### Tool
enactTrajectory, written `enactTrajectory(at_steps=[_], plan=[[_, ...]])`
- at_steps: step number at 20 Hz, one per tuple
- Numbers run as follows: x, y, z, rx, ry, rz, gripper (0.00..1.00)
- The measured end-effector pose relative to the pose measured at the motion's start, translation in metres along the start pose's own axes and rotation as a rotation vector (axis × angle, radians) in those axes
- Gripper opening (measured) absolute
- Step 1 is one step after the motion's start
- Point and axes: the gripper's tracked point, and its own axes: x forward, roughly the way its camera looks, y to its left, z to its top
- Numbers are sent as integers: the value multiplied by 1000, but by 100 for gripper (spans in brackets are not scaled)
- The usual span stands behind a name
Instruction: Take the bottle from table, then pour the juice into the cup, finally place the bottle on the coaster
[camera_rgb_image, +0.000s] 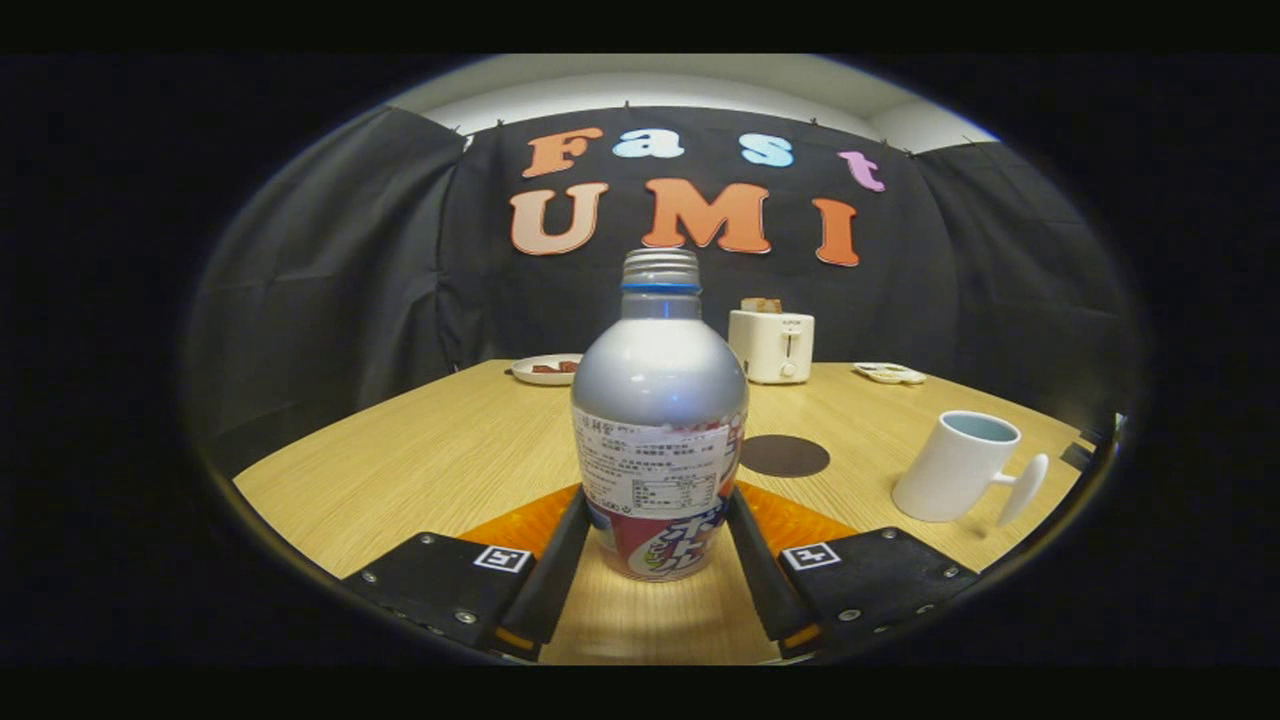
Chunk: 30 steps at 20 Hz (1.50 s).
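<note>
— Fingers (655, 535) first: what are they at?
— Clamped on the bottle (659, 420), one on each side of its lower body; it stands upright on the counter (420, 460).
— Beyond it?
— Toaster (771, 345) at the far edge. White cup (958, 467) off right, the dark round coaster (784, 455) between cup and bottle.

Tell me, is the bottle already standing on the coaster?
No, the bottle stands on the table between the claw fingers, the coaster beyond it.
</note>
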Motion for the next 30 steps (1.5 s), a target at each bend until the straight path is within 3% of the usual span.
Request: enactTrajectory(at_steps=[14,30], plan=[[-19,-34,59,458,-86,-17,76],[9,-56,85,1147,-82,-1,76]])
